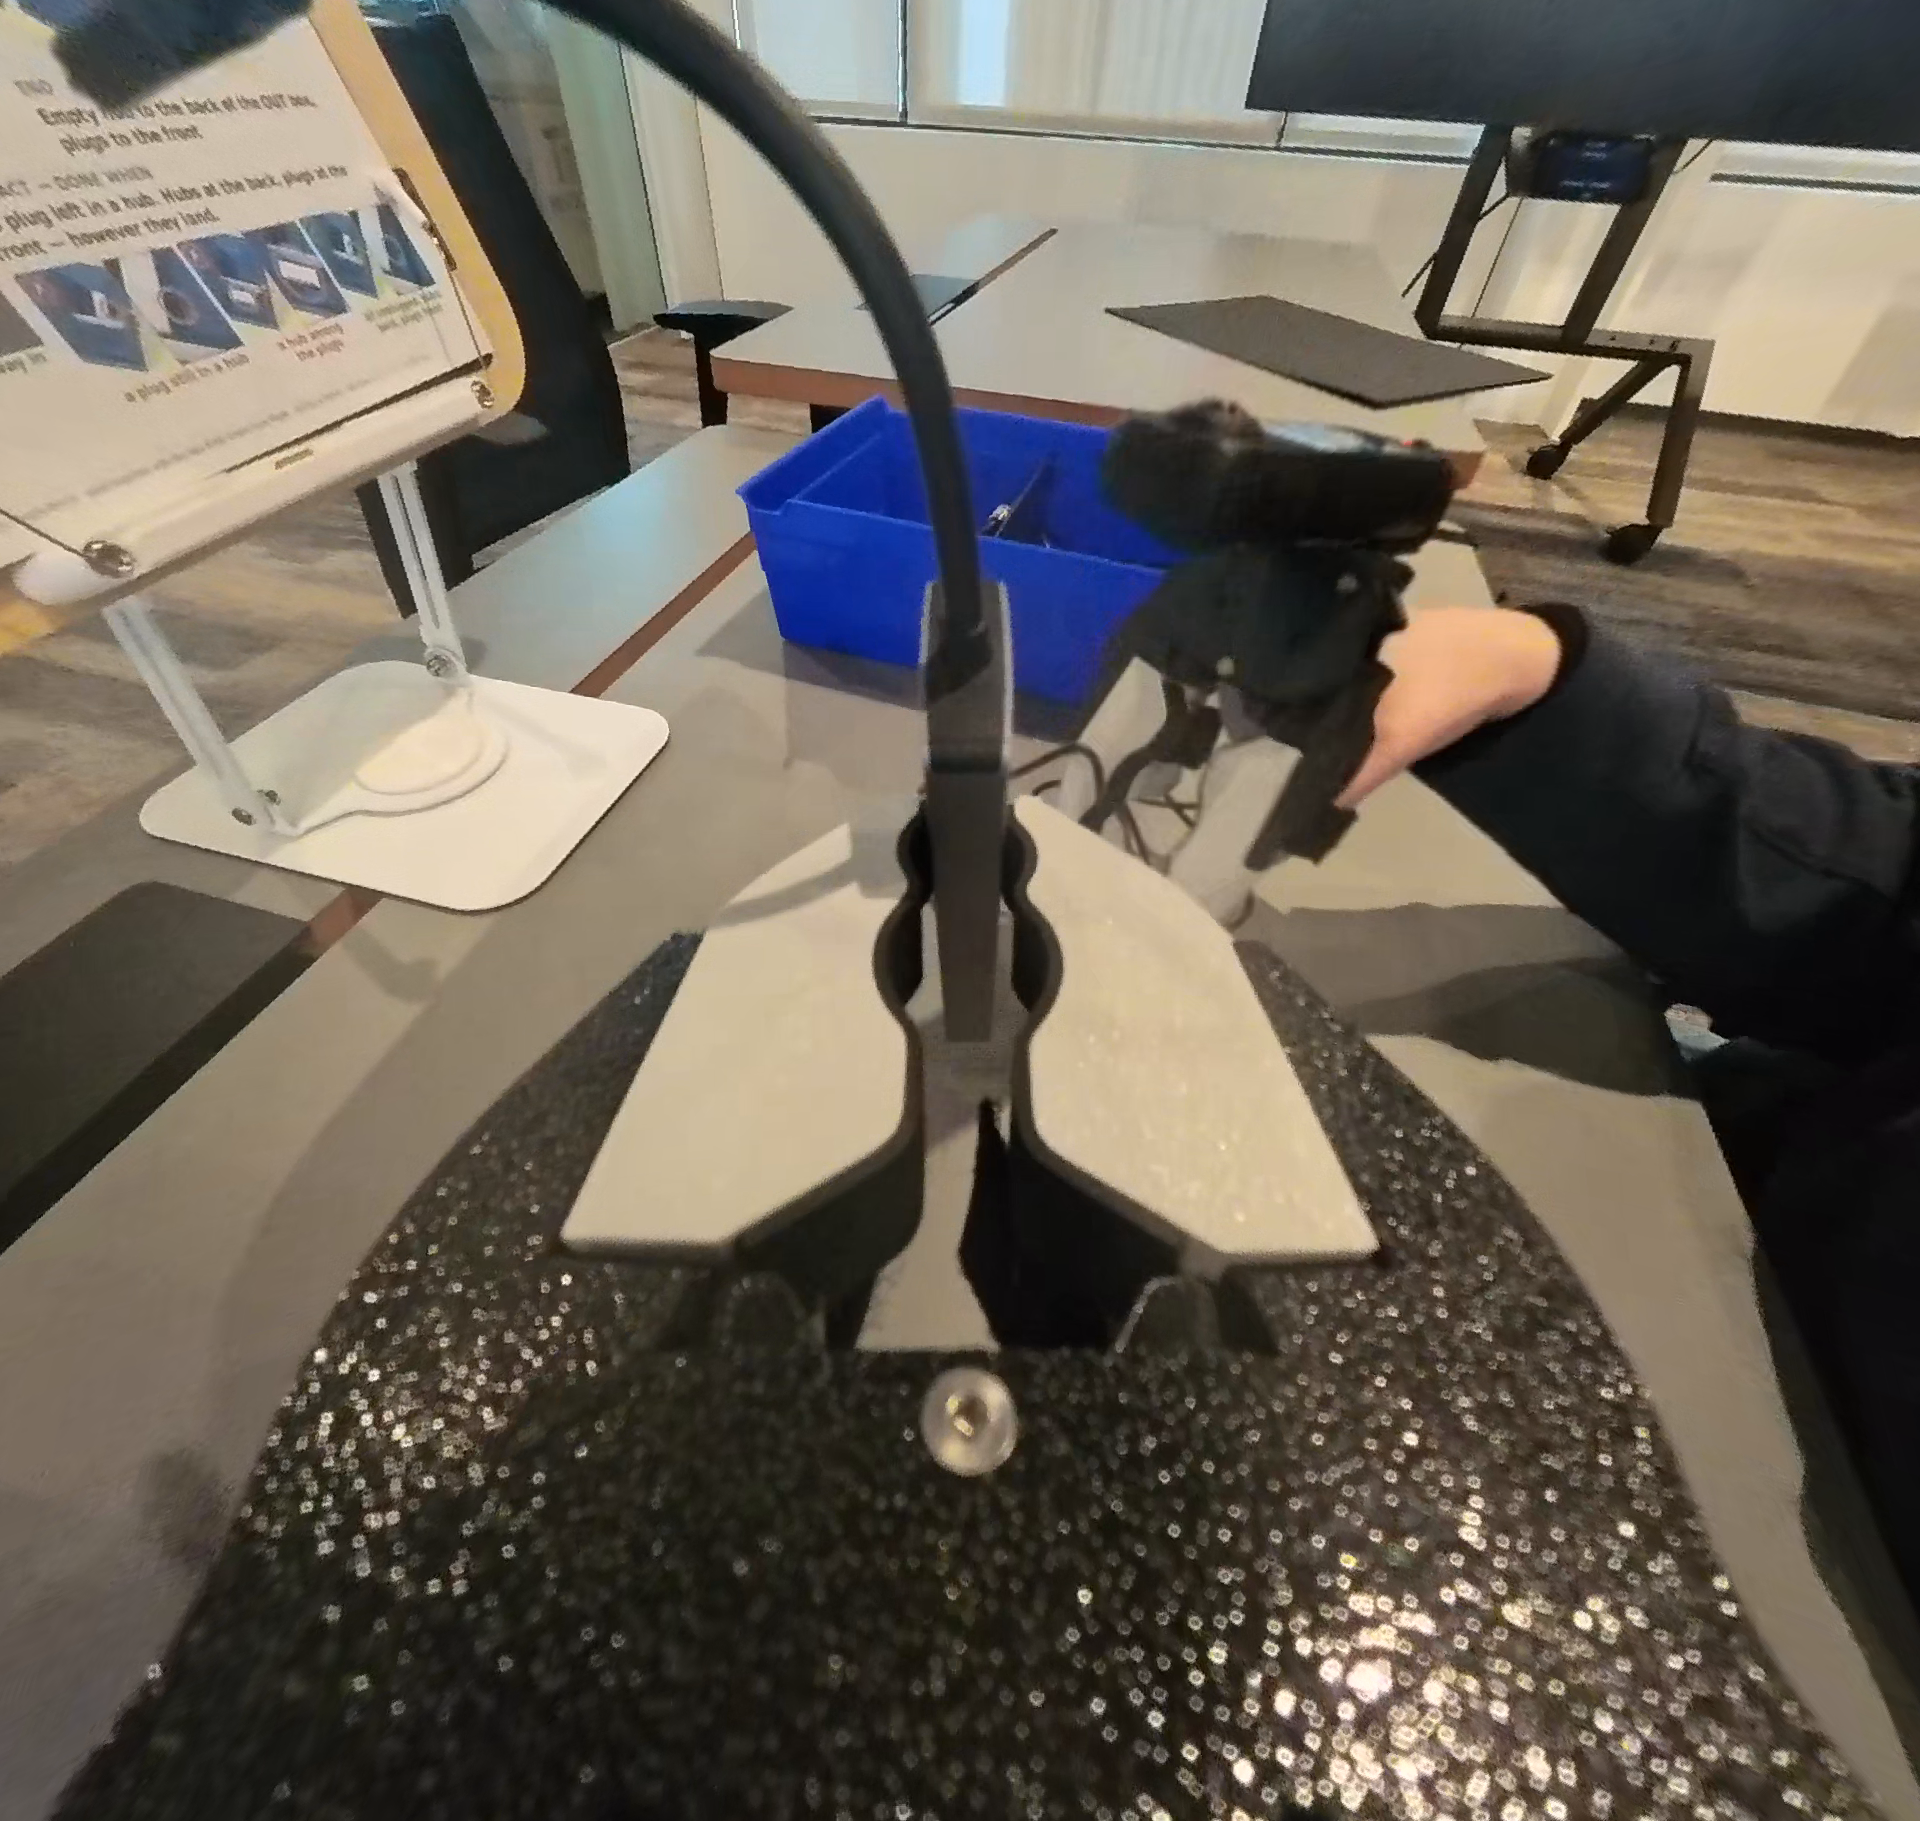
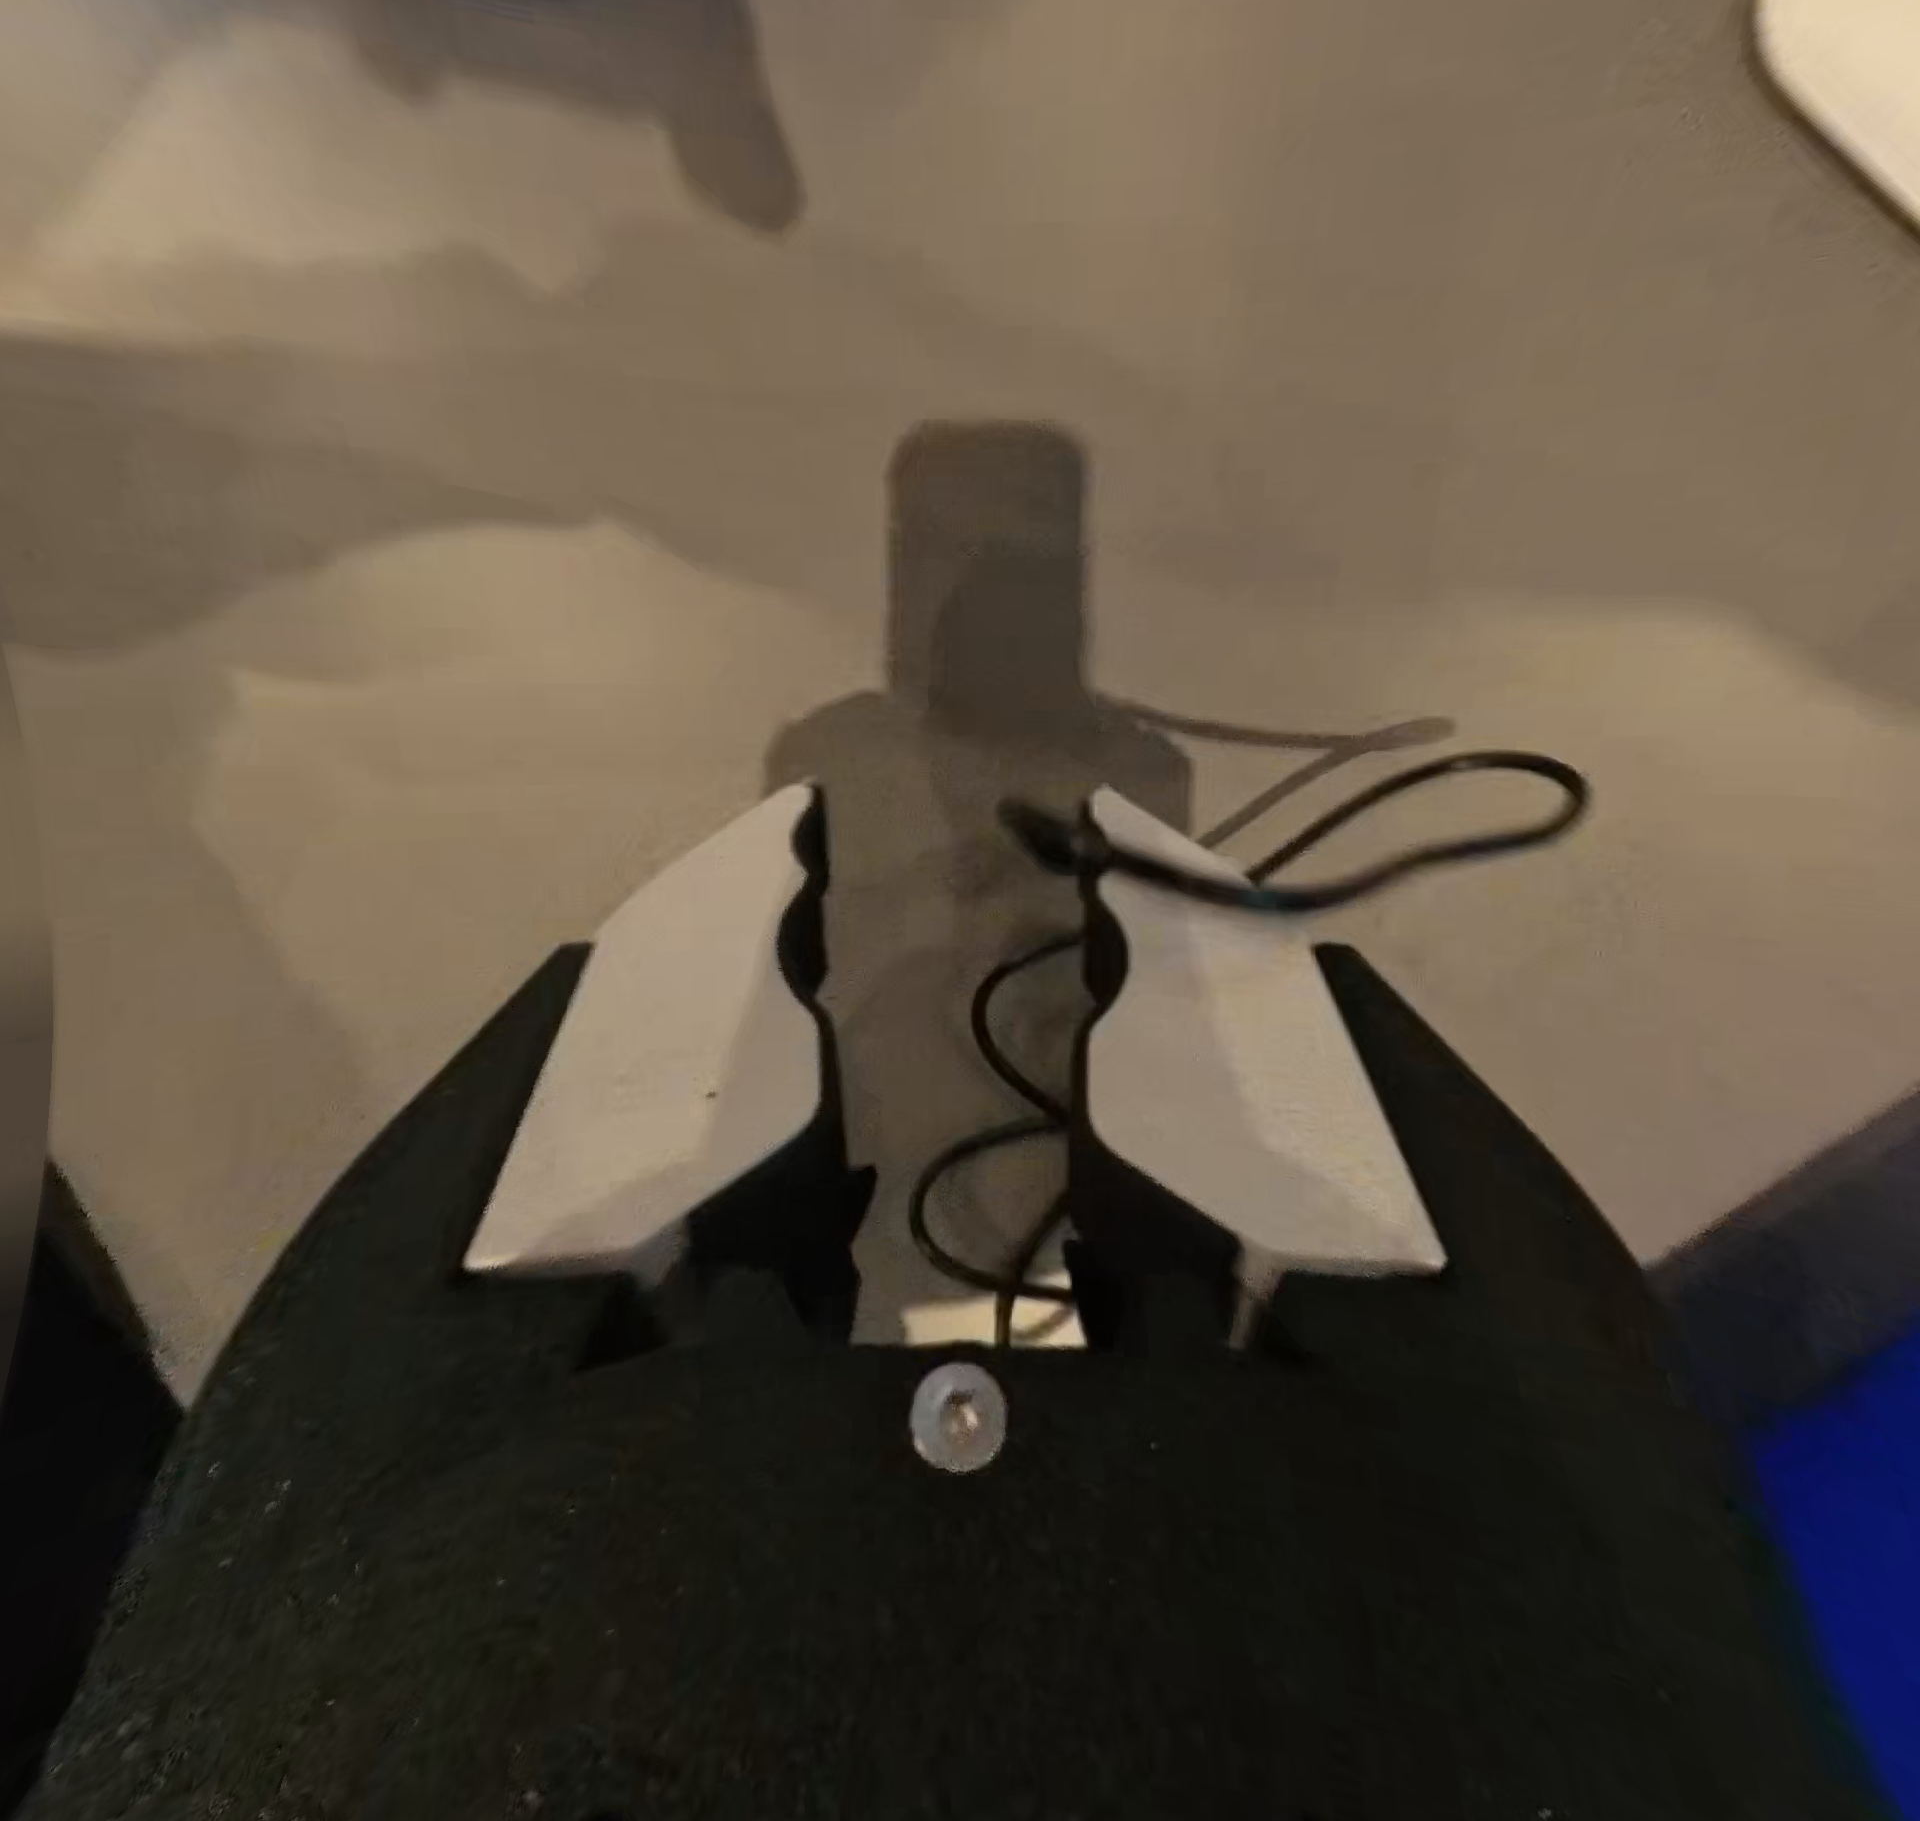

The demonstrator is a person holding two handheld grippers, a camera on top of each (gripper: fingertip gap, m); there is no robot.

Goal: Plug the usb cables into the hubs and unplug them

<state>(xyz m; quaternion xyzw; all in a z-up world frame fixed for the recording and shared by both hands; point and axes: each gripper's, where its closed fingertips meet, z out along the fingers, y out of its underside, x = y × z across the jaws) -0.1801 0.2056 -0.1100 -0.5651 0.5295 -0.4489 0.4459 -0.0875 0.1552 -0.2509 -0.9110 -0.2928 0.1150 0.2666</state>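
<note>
My left gripper is shut on a slim dark grey USB hub and holds it upright above the grey table. The hub's thick black cable arches up and to the left, ending in a blurred black plug. My right gripper is open and points down at the table. A thin black USB cable lies looped on the table and runs between its fingers, with its small plug beside the right fingertip. The same thin cable shows in the left wrist view.
A blue bin stands behind the hub and shows at the lower right of the right wrist view. A white stand with an instruction board stands at the left. A hand holds the right gripper.
</note>
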